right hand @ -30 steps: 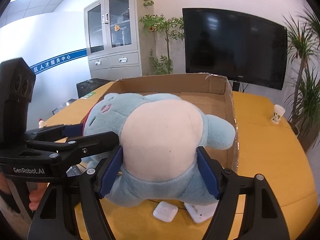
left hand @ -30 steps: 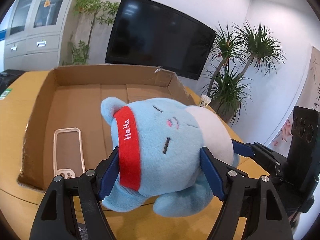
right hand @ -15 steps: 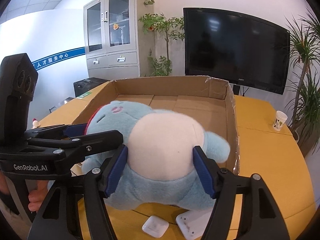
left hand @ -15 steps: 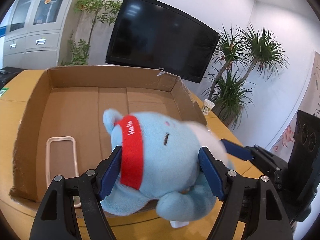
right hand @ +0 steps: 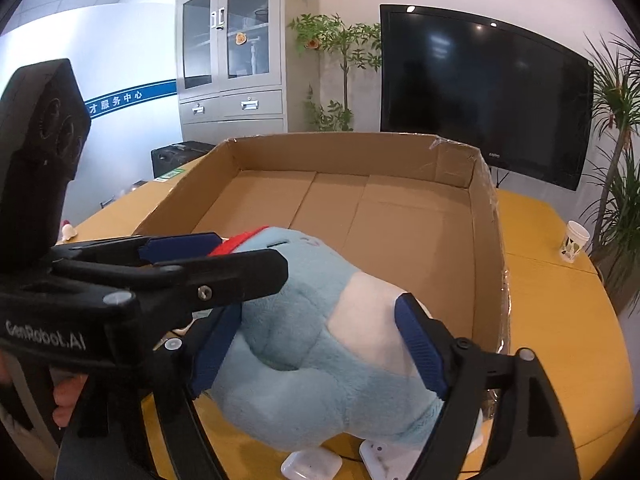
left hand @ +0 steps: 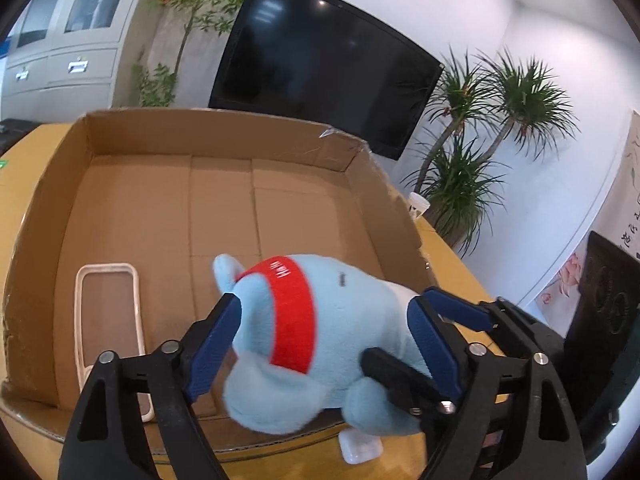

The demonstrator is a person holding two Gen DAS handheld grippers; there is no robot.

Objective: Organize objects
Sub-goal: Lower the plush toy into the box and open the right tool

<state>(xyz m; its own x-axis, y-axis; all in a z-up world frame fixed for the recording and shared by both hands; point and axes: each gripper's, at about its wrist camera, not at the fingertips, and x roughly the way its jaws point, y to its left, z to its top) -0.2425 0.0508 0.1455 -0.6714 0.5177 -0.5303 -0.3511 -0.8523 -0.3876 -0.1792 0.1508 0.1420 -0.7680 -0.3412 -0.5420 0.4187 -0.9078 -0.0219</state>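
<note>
A light-blue plush toy (left hand: 320, 336) with a red headband and a white belly is held by both grippers above the near wall of an open cardboard box (left hand: 224, 140). My left gripper (left hand: 324, 344) is shut on its head end. My right gripper (right hand: 316, 344) is shut on its body (right hand: 320, 344), with the left gripper's fingers (right hand: 180, 246) crossing in from the left. The toy's head leans over the box's front edge.
A pink-rimmed phone case (left hand: 108, 320) lies on the box floor at the near left. Small white devices (right hand: 312, 464) lie on the yellow table (right hand: 560, 320) under the toy. A paper cup (right hand: 574, 240) stands at the right. A TV, plants and cabinets stand behind.
Both grippers have carried the toy forward and lower toward the box. The toy has tipped, its head now leaning over the box's front wall.
</note>
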